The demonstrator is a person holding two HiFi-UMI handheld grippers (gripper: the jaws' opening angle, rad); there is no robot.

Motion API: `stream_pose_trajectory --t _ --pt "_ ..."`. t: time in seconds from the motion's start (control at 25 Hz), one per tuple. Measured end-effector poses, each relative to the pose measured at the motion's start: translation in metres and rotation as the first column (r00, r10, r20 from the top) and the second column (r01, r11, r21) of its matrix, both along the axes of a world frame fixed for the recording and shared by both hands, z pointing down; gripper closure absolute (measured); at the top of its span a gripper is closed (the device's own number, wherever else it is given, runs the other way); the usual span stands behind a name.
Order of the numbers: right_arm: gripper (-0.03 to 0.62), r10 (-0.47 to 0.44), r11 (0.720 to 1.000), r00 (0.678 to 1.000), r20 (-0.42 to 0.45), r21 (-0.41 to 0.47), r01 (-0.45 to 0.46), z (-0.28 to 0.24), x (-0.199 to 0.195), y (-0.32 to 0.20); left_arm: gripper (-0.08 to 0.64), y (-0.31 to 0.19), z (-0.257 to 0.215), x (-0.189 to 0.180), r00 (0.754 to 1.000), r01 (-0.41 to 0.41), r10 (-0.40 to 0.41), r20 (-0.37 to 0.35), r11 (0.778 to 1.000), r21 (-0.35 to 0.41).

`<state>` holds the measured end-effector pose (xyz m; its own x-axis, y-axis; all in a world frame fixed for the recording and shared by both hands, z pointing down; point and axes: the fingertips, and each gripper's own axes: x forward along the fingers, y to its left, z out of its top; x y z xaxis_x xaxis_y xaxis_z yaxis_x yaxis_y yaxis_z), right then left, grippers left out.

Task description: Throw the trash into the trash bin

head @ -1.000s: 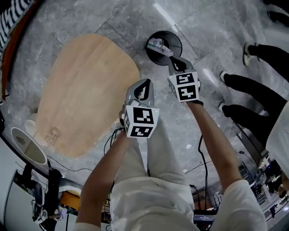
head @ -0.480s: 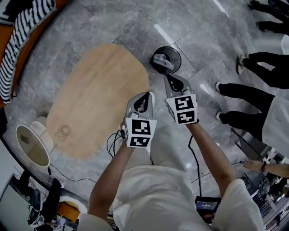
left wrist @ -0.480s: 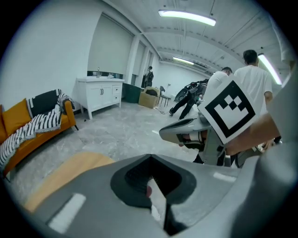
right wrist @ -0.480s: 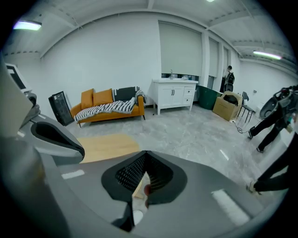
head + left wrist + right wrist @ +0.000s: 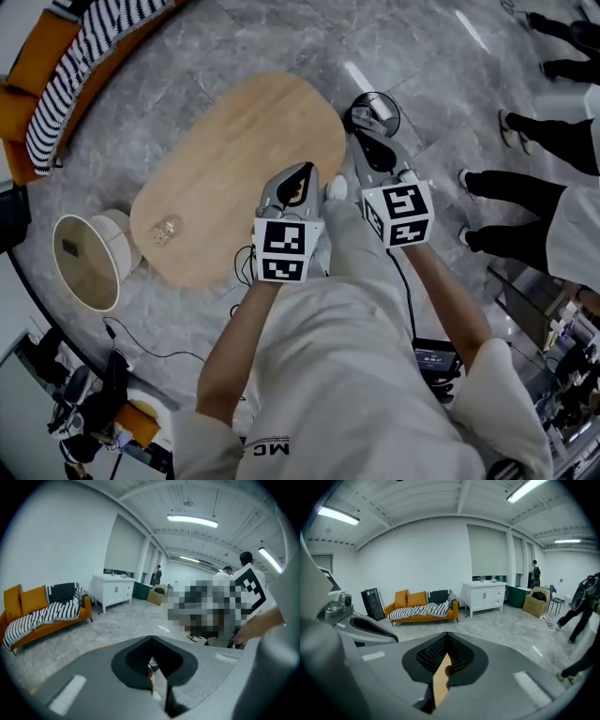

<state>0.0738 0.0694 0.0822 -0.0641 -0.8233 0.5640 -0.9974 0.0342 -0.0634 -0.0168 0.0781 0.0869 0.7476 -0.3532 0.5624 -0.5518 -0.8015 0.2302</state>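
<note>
In the head view the black round trash bin (image 5: pixel 375 114) stands on the floor past the far end of the oval wooden table (image 5: pixel 244 159), with a pale piece of trash inside it. A small crumpled clear piece of trash (image 5: pixel 167 230) lies near the table's left end. My right gripper (image 5: pixel 360 141) is shut and empty, its tip just short of the bin. My left gripper (image 5: pixel 301 171) is shut and empty too, held over the table's right edge. Both gripper views look level across the room, with the left gripper (image 5: pixel 151 640) and the right gripper (image 5: pixel 447 637) showing jaws pressed together.
An orange sofa with a striped blanket (image 5: pixel 84 66) stands at the upper left. A white round drum-shaped object (image 5: pixel 82 262) sits on the floor left of the table. People's legs (image 5: pixel 525 187) stand at the right. Cables and a small device (image 5: pixel 433 357) lie on the grey marble floor.
My right gripper, which reached over the bin a second ago, has drawn back from it. The view has swung, so table and bin now sit further right and higher.
</note>
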Motion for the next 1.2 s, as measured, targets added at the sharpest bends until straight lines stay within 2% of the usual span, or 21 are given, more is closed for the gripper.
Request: stream_pose_trajectory --t 0.12,0.36,0.48,0.72,0.84,1.0,1.2 --pt "0.566 -0.044 0.999 0.998 0.035 0.014 0.044 -0.02 -0.049 0.003 0.56 0.002 -0.026 -0.044 1.0 0.025 -0.025 -0.006 0.999 0.033" --pt "0.566 -0.179 0.984 0.98 0.09 0.003 0.179 -0.037 -0.164 0.001 0.56 -0.002 -0.05 -0.142 0.993 0.11 -0.111 -0.043 0.994 -0.026" --pt "0.566 -0.245 0.97 0.962 0.122 0.043 0.241 -0.054 -0.205 -0.006 0.56 -0.015 -0.071 -0.173 0.985 0.159 -0.159 -0.072 0.987 -0.009" --pt "0.566 -0.314 0.949 0.933 0.173 0.098 0.301 -0.104 -0.242 0.016 0.56 0.008 -0.123 -0.199 0.986 0.141 -0.135 -0.097 0.988 0.06" --pt "0.566 -0.339 0.94 0.923 0.182 0.111 0.324 -0.109 -0.273 0.025 0.56 0.024 -0.129 -0.232 0.985 0.15 -0.144 -0.095 0.987 0.058" --pt "0.567 -0.364 0.931 0.906 0.215 0.109 0.348 -0.101 -0.317 0.029 0.56 0.027 -0.128 -0.278 0.976 0.204 -0.197 -0.094 0.976 0.072" --pt "0.568 -0.451 0.89 0.877 0.165 0.156 0.428 -0.128 -0.331 0.032 0.56 0.024 -0.145 -0.275 0.974 0.209 -0.2 -0.105 0.974 0.085"
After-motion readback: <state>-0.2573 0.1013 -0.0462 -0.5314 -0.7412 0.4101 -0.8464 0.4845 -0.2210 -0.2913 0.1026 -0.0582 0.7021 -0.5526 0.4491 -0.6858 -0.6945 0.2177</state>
